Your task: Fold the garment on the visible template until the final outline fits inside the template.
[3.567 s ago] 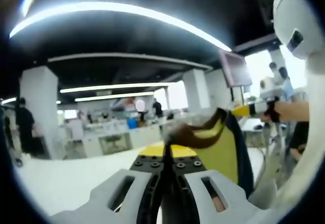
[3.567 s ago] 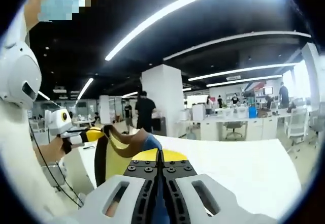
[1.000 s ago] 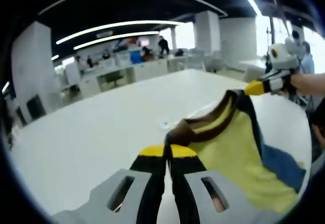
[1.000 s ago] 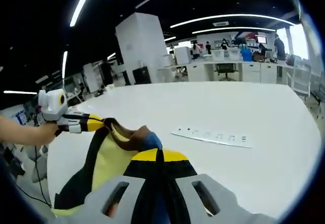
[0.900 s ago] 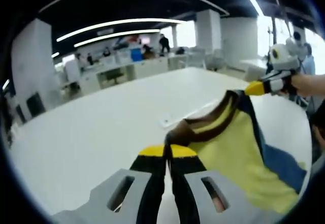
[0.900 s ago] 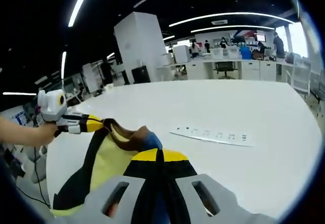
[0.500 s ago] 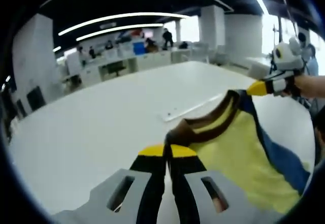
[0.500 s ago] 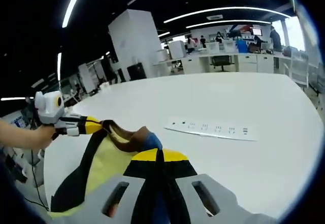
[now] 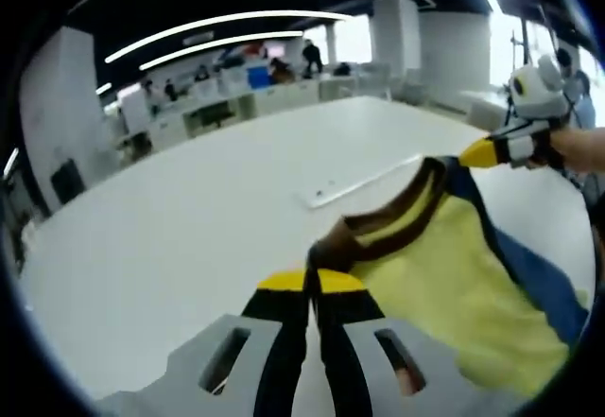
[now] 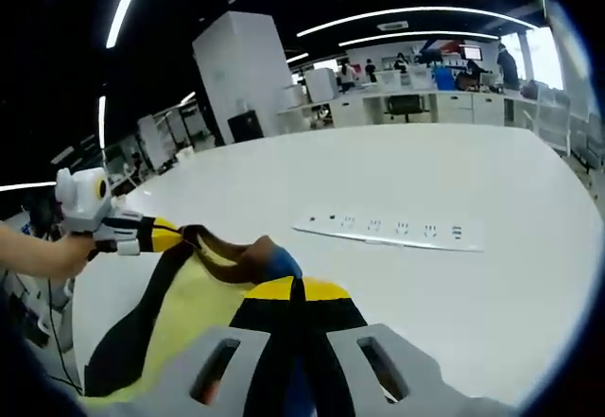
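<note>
Right gripper (image 10: 297, 296) apparently pinching garment (image 10: 194, 318) above table (image 10: 454, 285).

The yellow garment with brown collar and blue trim (image 9: 444, 285) runs off the lower right of the left gripper view, its hem unseen. In the right gripper view its lower part (image 10: 180, 332) is cut off too. Markings on the flat white strip (image 10: 392, 231) lying on the white surface (image 10: 492, 285) are too small to read.

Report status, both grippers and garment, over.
Left gripper and right gripper shut on garment collar, holding it above white table. Power strip lies ahead.
</note>
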Demonstrator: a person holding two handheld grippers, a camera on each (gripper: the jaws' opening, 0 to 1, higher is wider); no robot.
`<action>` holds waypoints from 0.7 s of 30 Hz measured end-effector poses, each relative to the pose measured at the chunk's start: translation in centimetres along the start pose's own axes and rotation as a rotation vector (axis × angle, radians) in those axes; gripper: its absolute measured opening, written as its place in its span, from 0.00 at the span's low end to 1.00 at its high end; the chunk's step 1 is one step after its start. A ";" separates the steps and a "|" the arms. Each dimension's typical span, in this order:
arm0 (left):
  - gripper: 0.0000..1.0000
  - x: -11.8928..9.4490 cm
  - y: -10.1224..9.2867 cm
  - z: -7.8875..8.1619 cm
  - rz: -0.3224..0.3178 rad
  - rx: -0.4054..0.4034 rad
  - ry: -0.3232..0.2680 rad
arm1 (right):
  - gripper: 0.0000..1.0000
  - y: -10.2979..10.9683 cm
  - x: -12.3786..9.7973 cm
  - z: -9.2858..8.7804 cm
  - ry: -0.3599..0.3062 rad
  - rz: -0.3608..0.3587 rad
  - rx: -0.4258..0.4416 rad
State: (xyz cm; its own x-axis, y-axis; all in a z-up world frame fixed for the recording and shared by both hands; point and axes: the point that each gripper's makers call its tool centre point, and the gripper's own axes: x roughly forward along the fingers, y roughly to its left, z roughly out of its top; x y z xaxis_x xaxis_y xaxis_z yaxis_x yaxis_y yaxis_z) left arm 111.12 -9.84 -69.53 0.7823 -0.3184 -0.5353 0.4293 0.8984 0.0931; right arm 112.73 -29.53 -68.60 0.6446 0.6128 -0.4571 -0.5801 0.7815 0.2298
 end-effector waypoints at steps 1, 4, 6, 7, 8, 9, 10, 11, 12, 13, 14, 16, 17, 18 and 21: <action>0.00 0.2 -0.1 -0.1 0.001 0.002 0.004 | 0.01 0.0 0.1 -0.2 0.004 0.001 -0.001; 0.00 0.8 -0.2 -0.7 -0.001 0.004 0.027 | 0.01 0.0 0.6 -0.7 0.019 -0.001 -0.015; 0.00 1.2 -0.3 -1.0 -0.006 0.002 0.039 | 0.01 -0.2 1.1 -1.1 0.029 -0.009 -0.010; 0.00 1.4 -0.3 -1.3 -0.001 0.009 0.048 | 0.01 -0.3 1.3 -1.3 0.034 -0.014 -0.009; 0.00 1.5 -0.2 -1.5 0.003 0.012 0.054 | 0.01 -0.4 1.6 -1.8 0.046 -0.022 -0.017; 0.00 1.6 -0.2 -1.7 0.005 0.010 0.061 | 0.01 -0.6 1.7 -2.1 0.055 -0.027 -0.019; 0.00 1.7 -0.2 -1.9 0.006 0.010 0.067 | 0.01 -0.8 1.9 -2.5 0.067 -0.032 -0.015; 0.00 1.8 -0.1 -2.1 0.008 0.011 0.076 | 0.01 -0.9 1.9 -2.7 0.073 -0.036 -0.004; 0.00 1.9 -0.1 -2.3 0.010 0.016 0.089 | 0.01 -1.0 2.0 -2.9 0.075 -0.044 0.021; 0.00 1.9 -0.1 -2.5 0.009 0.011 0.096 | 0.01 -1.1 2.0 -3.1 0.076 -0.053 0.040; 0.00 1.8 -0.2 -2.4 0.010 0.009 0.090 | 0.01 -1.1 2.1 -3.1 0.073 -0.056 0.043; 0.00 1.7 -0.4 -2.5 0.016 0.010 0.084 | 0.01 -1.0 2.2 -3.3 0.076 -0.060 0.037; 0.02 1.7 -0.4 -2.5 0.019 0.011 0.083 | 0.01 -0.9 2.3 -3.3 0.076 -0.058 0.028; 0.04 1.6 -0.3 -2.6 0.025 0.013 0.080 | 0.01 -0.9 2.4 -3.3 0.076 -0.060 0.025; 0.15 1.5 -0.1 -2.7 0.036 0.012 0.071 | 0.01 -1.4 2.7 -3.2 0.072 -0.065 0.024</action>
State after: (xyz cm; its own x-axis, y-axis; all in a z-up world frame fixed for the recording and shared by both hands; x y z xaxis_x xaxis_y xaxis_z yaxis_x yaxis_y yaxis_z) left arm 111.03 -9.60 -72.59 0.7636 -0.2631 -0.5897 0.4068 0.9052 0.1229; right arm 113.72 -29.36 -72.93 0.6426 0.5511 -0.5323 -0.5254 0.8226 0.2174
